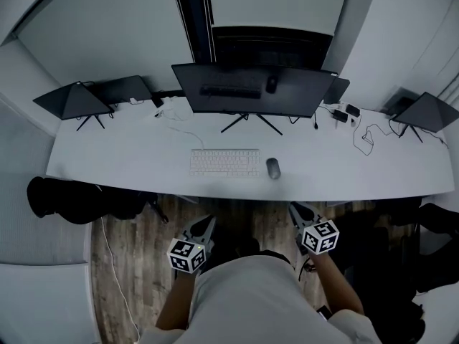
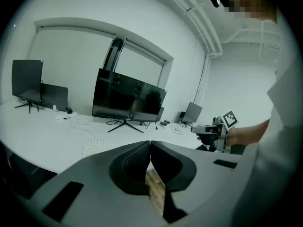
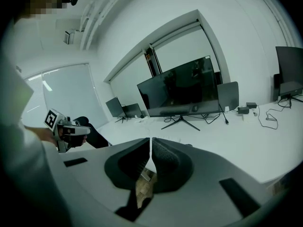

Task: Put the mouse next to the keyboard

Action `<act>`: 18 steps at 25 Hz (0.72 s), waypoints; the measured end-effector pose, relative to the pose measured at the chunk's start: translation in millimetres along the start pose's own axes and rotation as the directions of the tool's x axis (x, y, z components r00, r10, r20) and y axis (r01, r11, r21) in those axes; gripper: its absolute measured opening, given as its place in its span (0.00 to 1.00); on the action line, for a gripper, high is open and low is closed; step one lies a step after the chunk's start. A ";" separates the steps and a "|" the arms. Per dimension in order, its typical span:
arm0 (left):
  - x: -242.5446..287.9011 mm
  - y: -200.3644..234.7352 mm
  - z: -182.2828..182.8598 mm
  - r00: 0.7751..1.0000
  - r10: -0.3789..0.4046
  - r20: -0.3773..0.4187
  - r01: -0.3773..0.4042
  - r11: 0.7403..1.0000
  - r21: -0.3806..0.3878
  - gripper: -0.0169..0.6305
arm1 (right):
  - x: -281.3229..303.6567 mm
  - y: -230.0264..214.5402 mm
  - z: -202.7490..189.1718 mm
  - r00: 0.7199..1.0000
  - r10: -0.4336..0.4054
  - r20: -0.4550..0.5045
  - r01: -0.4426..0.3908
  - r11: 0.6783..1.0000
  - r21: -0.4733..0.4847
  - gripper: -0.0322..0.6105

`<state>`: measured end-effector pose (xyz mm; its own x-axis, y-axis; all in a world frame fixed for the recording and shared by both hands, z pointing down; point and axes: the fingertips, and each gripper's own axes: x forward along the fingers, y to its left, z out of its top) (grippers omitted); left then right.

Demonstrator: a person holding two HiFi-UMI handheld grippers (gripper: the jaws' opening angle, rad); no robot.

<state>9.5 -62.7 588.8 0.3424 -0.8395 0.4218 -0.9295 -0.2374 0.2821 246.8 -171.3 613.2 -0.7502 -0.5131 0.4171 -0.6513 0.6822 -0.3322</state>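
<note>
One wide desk [image 1: 129, 156], keyboard [image 1: 224, 162] front and centre. Left gripper [image 1: 208, 222] and right gripper [image 1: 295, 210] hover off the near edge, jaws pressed together, empty. Mouse [image 1: 273, 168] sits just right of the keyboard, so the job looks done. No legible writing, only square markers [image 1: 188, 255].

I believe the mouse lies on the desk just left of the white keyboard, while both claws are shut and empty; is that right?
Not quite: the head view shows the mouse lying on the desk just right of the white keyboard, not left. Both the left claw and the right claw are indeed shut and empty.
</note>
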 end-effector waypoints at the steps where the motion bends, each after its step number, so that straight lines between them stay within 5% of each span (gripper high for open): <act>1: -2.9 0.4 -0.9 1.000 0.001 0.000 -0.001 1.000 0.000 0.05 | -0.4 2.3 0.3 1.000 0.000 0.002 0.000 1.000 0.000 0.11; 18: -55.5 40.7 19.1 0.998 -0.056 0.036 0.054 0.998 0.040 0.05 | 14.1 68.5 19.3 0.998 -0.020 0.063 0.023 0.999 -0.047 0.11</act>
<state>-50.0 -35.1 560.4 0.3884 -0.8423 0.3738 -0.9143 -0.3018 0.2700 189.3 -141.8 580.0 -0.7428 -0.5583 0.3695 -0.6622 0.6942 -0.2821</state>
